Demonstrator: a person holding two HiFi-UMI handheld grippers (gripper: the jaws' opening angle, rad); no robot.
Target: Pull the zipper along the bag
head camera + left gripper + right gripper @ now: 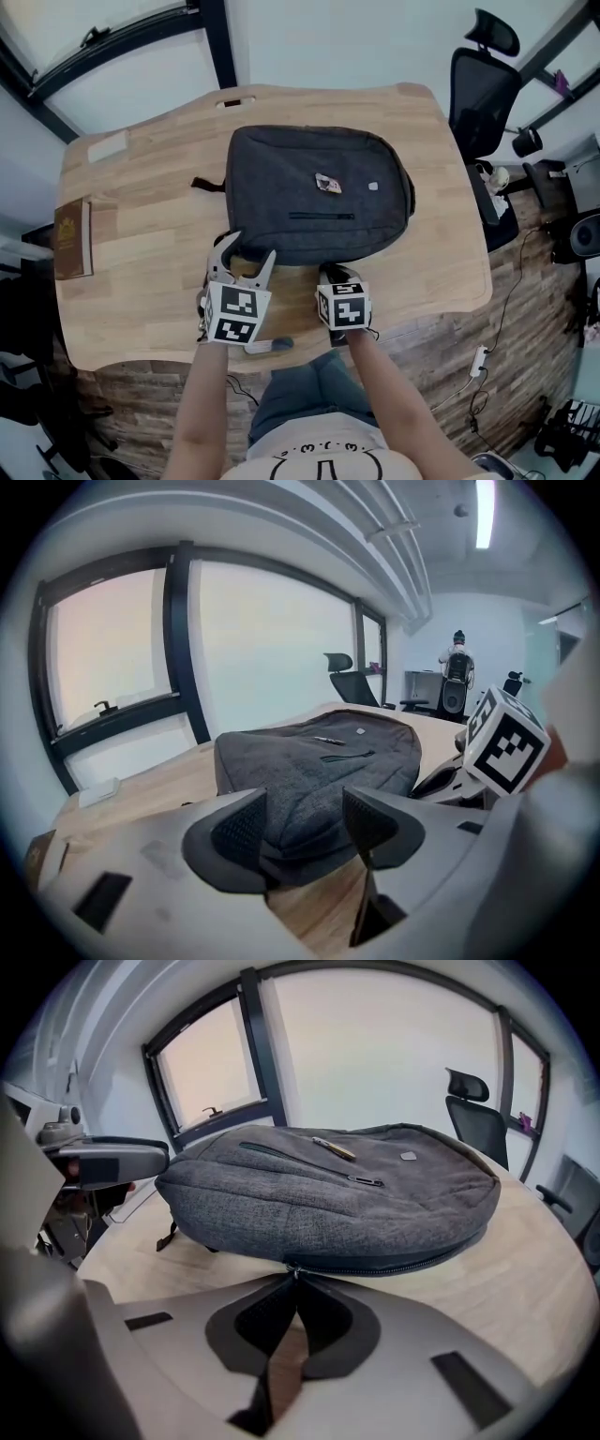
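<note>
On the table (141, 216) the grey bag (314, 192) is lying flat — the right gripper (293, 1279) is pinching its zipper pull (292, 1269) at the near edge, the left gripper (305, 822) gaping astride a corner.

Wooden table (141, 234), brown book (72, 237), office chair (483, 94)

The bag (309, 178) fills the middle of the table (441, 234). Right of it the wood is bare and wide. Left of it there is room until the book (72, 238) at the left edge. The narrow near strip is taken by the left gripper (248, 248) and the right gripper (335, 273), closed on the zipper pull (292, 1271).
</note>
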